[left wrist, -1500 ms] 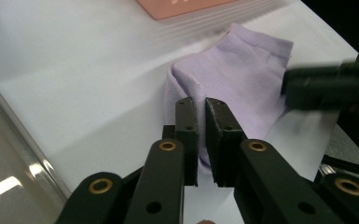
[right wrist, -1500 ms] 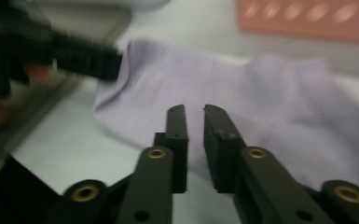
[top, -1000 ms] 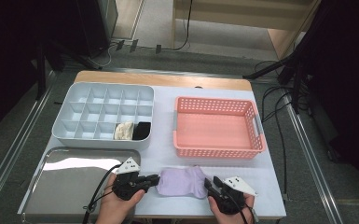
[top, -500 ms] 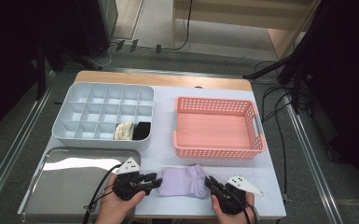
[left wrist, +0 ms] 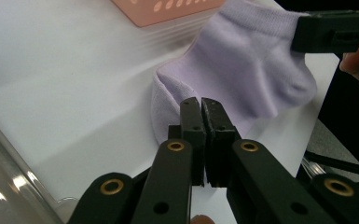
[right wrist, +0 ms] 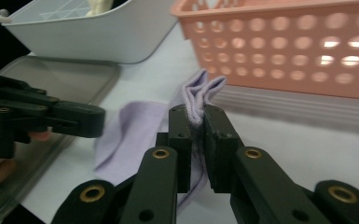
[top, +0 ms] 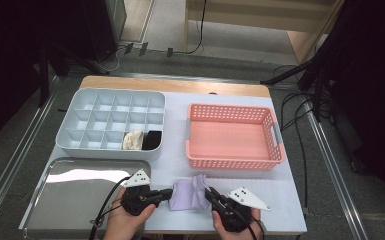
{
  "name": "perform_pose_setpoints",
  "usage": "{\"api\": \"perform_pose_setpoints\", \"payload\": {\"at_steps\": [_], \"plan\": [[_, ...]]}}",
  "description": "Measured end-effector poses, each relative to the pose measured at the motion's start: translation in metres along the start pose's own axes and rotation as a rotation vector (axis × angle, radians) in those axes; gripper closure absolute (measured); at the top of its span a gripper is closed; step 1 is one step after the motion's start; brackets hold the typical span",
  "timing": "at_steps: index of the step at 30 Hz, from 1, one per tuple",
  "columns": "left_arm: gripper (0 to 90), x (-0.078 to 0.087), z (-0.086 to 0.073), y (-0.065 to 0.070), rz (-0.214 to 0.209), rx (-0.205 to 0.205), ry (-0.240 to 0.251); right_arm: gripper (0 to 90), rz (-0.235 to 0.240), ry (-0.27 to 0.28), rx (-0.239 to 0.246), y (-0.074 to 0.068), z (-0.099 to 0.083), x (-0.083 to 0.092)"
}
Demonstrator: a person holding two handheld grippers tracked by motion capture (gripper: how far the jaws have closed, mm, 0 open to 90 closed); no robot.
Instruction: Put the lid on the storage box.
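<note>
While the lilac sock point(top: 190, 194) lies at about 6 o'clock on the white table point(top: 280, 200), just in front of the pink basket point(top: 232, 136), it is gripped at both ends. The left tongs point(left wrist: 200, 109) have just been closing and are clenched on the sock's edge at 9 o'clock; the right tongs point(right wrist: 196, 122) are clamped on a bunched fold of its cuff at 3 o'clock, and that end is raised off the table.

A slip is judged the main risk: the knit is thin, soft and stretchy, and very little of it is caught between the left pads, so a pull apart could draw the hem free. The raised cuff could also be snagged on the basket's perforated wall, which stands just beside it. If one end is released early, the limp fabric would be expected to collapse into a heap.

The basket is rigid plastic with rows of round holes. At 10 o'clock a pale grey divided organiser point(top: 111, 122) of smooth plastic holds a cream bundle point(top: 132, 140) and a black bundle point(top: 152, 139) in neighbouring cells. At 8 o'clock a shiny metal tray point(top: 75, 192) is seen
</note>
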State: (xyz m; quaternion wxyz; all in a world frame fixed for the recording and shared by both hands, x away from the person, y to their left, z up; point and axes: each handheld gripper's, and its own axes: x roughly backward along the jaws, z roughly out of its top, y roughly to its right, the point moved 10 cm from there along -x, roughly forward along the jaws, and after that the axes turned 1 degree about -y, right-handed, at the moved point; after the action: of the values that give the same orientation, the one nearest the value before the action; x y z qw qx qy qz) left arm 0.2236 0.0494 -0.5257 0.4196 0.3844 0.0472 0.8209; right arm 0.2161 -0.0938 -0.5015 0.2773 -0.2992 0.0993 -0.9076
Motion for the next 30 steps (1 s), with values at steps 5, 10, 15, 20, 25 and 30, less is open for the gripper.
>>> {"api": "perform_pose_setpoints", "payload": {"at_steps": [5, 10, 15, 20, 25, 30], "plan": [[89.6, 0.0, 0.0, -0.001, 0.003, 0.006, 0.002, 82.0, 0.032, -0.016, 0.025, -0.021, -0.004, -0.014], [88.4, 0.001, 0.001, -0.005, 0.008, 0.011, 0.006, 78.2, 0.076, -0.037, 0.08, -0.04, -0.012, -0.028], [86.6, 0.004, 0.0, -0.007, 0.013, 0.015, 0.007, 57.6, 0.133, -0.01, 0.127, -0.051, -0.012, -0.024], [85.4, 0.005, 0.0, -0.01, 0.015, 0.025, 0.007, 58.9, 0.082, 0.006, 0.057, -0.029, -0.012, -0.015], [85.2, 0.004, -0.001, -0.011, 0.012, 0.029, 0.001, 60.6, -0.021, -0.094, 0.03, -0.009, -0.032, -0.03], [84.9, 0.004, -0.001, -0.014, 0.024, 0.033, -0.001, 67.7, -0.019, -0.137, 0.037, -0.014, -0.043, -0.041]]}}
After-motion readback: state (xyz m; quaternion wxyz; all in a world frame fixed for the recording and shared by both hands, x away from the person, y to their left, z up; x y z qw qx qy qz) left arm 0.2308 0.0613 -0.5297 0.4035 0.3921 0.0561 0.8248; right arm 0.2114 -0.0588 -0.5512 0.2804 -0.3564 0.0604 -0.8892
